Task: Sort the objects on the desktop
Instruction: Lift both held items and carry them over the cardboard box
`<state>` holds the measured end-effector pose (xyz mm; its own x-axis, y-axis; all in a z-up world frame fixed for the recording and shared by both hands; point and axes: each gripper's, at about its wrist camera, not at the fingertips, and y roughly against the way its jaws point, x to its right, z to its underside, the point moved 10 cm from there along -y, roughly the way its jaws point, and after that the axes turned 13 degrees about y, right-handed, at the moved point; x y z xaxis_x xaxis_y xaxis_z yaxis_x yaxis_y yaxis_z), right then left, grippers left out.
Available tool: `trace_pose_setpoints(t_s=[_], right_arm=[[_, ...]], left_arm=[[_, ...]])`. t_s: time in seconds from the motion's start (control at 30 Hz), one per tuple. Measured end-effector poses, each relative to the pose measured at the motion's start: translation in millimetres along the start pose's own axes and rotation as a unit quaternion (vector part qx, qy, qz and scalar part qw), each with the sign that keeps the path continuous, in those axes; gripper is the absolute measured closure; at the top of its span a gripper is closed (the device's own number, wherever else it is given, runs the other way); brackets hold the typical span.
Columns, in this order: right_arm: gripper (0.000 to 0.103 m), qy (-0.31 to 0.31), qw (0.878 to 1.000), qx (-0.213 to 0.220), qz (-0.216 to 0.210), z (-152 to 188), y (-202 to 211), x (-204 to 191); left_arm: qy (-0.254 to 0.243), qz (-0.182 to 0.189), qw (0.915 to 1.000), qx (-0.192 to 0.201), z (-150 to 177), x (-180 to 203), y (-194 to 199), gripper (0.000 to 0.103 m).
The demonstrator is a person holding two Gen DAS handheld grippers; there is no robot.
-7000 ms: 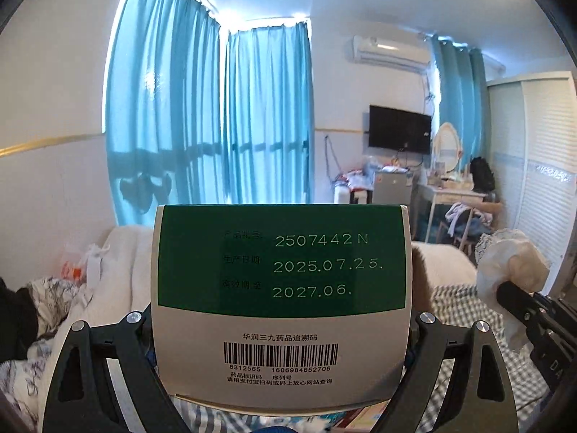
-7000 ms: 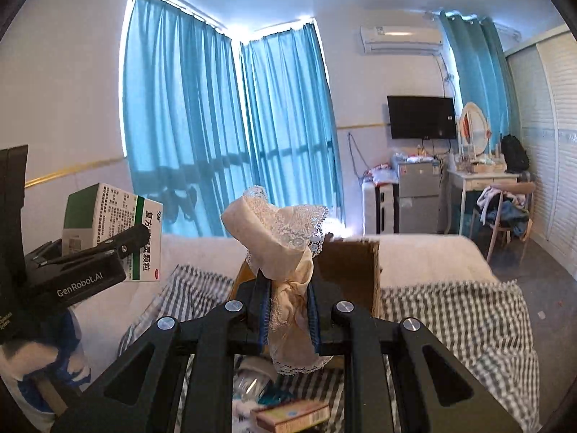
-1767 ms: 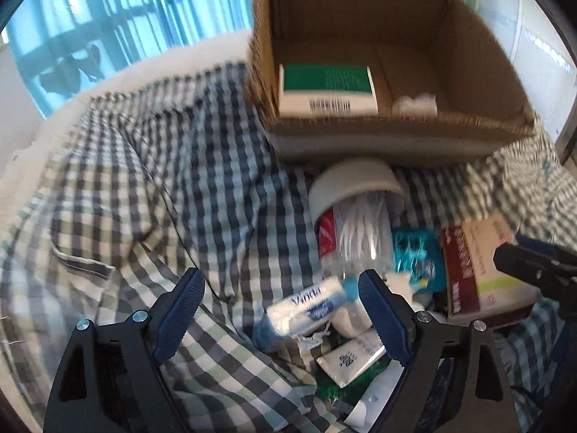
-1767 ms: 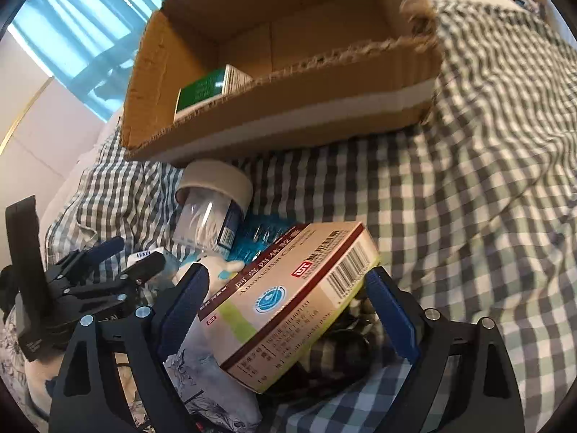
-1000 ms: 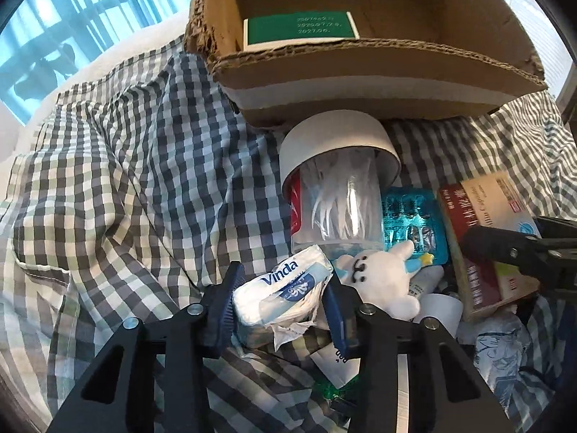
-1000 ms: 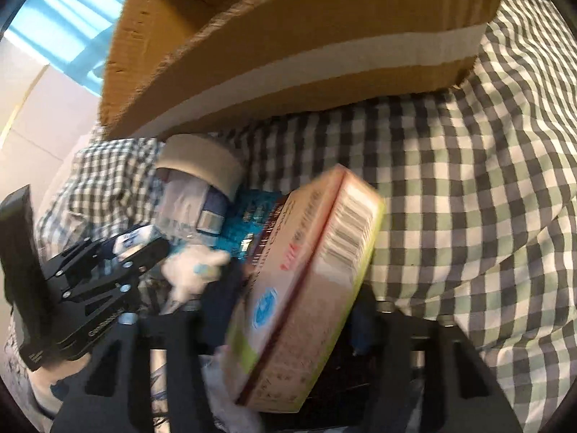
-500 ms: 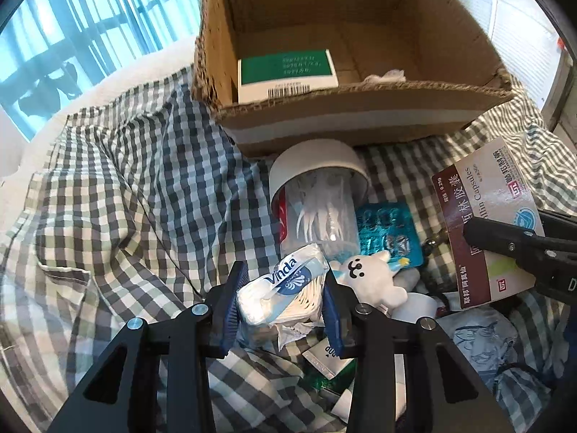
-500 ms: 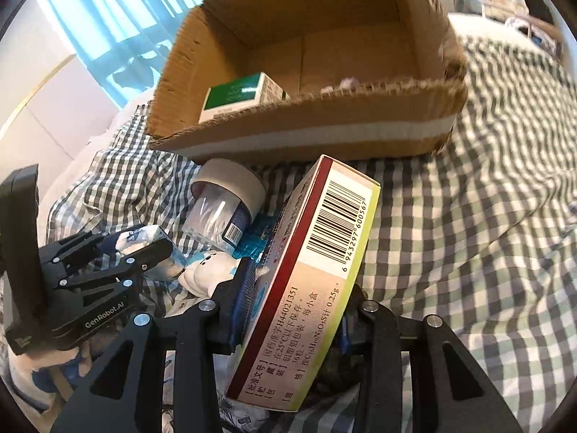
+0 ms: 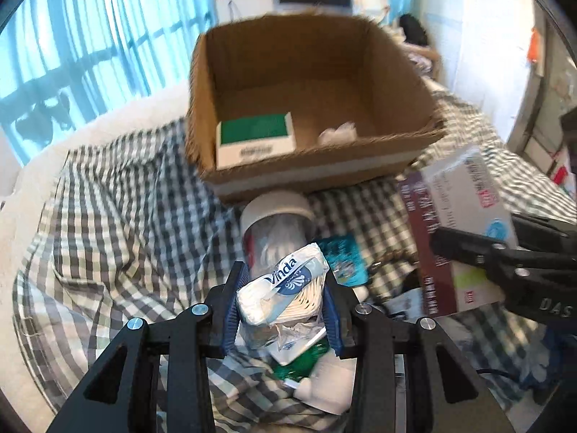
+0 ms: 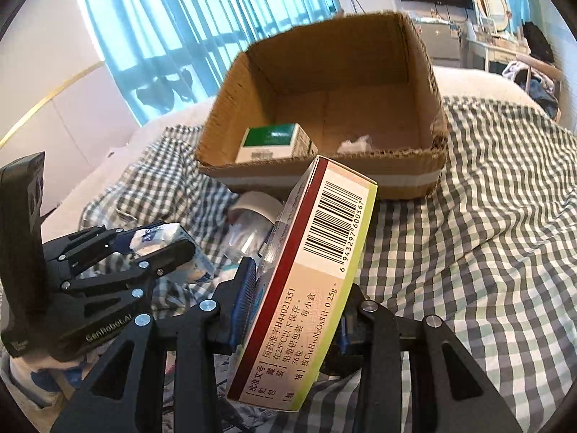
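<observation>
My left gripper (image 9: 281,310) is shut on a white Vinda tissue pack (image 9: 281,285), held above the checked cloth in front of the cardboard box (image 9: 324,176). My right gripper (image 10: 292,310) is shut on a red and cream medicine box (image 10: 310,270), tilted on edge; the medicine box also shows at the right of the left wrist view (image 9: 458,231). The cardboard box (image 10: 407,180) holds a green and white medicine box (image 9: 256,140) and a crumpled white lace cloth (image 9: 339,133). The left gripper with its tissue pack (image 10: 166,241) shows at the left of the right wrist view.
A clear jar with a white lid (image 9: 277,216), a teal blister pack (image 9: 342,256) and several small items lie on the checked cloth (image 9: 108,238) before the cardboard box. Blue curtains (image 10: 180,29) hang behind. More checked cloth spreads to the right (image 10: 487,252).
Both grippers closed on their items a second ago and have since lifted them. The views now tilt up toward the cardboard box, and the medicine box is raised on edge.
</observation>
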<state>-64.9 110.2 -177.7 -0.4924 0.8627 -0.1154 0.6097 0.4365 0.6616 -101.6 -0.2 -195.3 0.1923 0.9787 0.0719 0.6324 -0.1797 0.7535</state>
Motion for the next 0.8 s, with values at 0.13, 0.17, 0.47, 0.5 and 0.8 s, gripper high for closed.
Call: trace_pose_setpoints(t_s=[0.13, 0.17, 0.47, 0.5, 0.8], right_arm=[[0.066, 0.008, 1.0, 0.026, 0.007, -9, 16, -5], [0.066, 0.009, 0.999, 0.033, 0.011, -11, 18, -5], [0.065, 0.029, 0.992, 0.107, 0.053, -41, 60, -6], [0.065, 0.031, 0.992, 0.113, 0.052, -44, 63, -7], [0.065, 0.047, 0.982, 0.174, 0.057, -83, 100, -16]], left_arm=[[-0.006, 0.006, 0.9994, 0.033, -5, 11, 19, 0.063], [-0.001, 0.009, 0.9989, 0.045, -8, 12, 26, 0.063], [0.072, 0.024, 0.9913, 0.107, -37, 5, 67, 0.063], [0.079, 0.028, 0.9902, 0.111, -39, 4, 71, 0.063], [0.079, 0.034, 0.9829, 0.163, -72, 13, 110, 0.063]])
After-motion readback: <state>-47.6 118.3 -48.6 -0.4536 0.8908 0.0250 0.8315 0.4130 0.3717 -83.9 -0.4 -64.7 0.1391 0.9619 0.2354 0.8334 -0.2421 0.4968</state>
